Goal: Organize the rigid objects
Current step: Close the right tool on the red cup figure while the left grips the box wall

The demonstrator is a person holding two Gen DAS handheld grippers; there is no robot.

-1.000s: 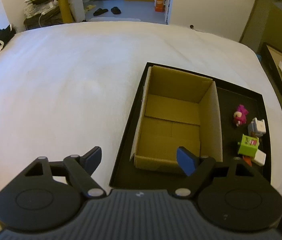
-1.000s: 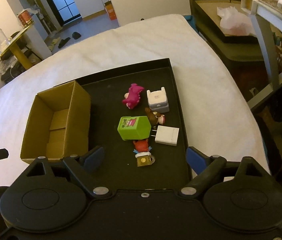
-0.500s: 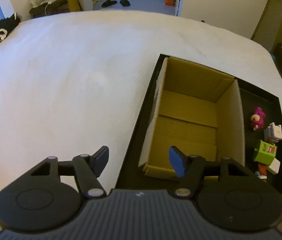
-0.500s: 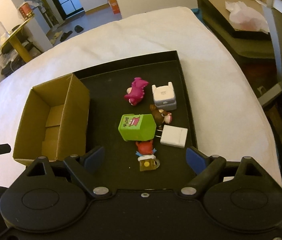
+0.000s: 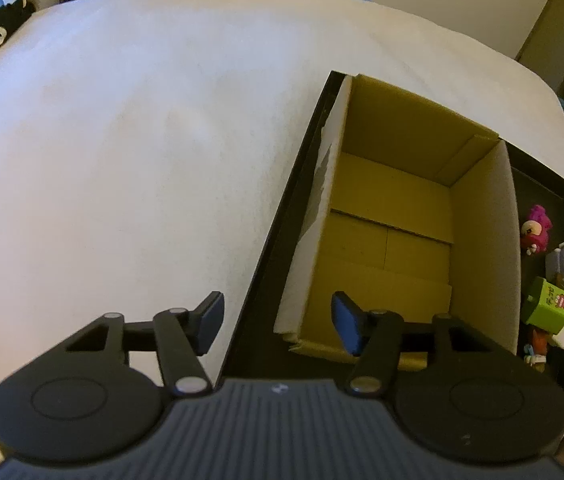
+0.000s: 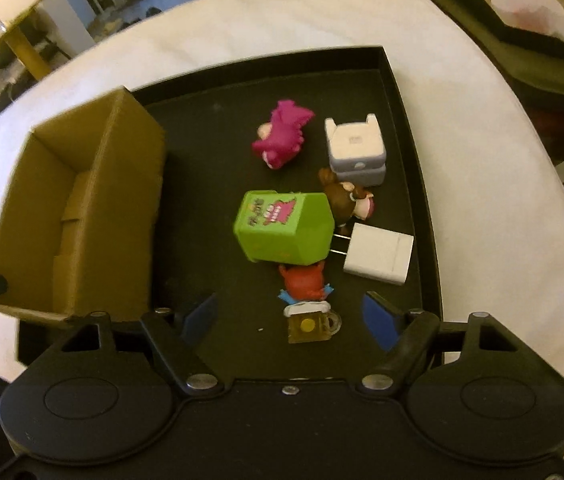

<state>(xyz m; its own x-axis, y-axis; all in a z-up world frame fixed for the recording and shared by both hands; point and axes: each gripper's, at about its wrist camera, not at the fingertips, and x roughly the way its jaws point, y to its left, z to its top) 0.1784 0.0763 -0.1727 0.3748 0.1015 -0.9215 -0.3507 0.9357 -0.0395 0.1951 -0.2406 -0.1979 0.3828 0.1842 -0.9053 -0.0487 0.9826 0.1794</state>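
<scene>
The cardboard box (image 6: 78,208) is seen on the black tray (image 6: 414,152), long axis running away from the cameras; the green box (image 6: 282,228) lies toppled beside it. Both grippers, left (image 5: 278,320) and right (image 6: 290,314), are held released, nearer the tray than before.

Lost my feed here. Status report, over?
Left gripper open, over cardboard box edge. Right gripper open, empty, above red figure with mug. Box empty; toys on black tray. Nothing blocking.
</scene>
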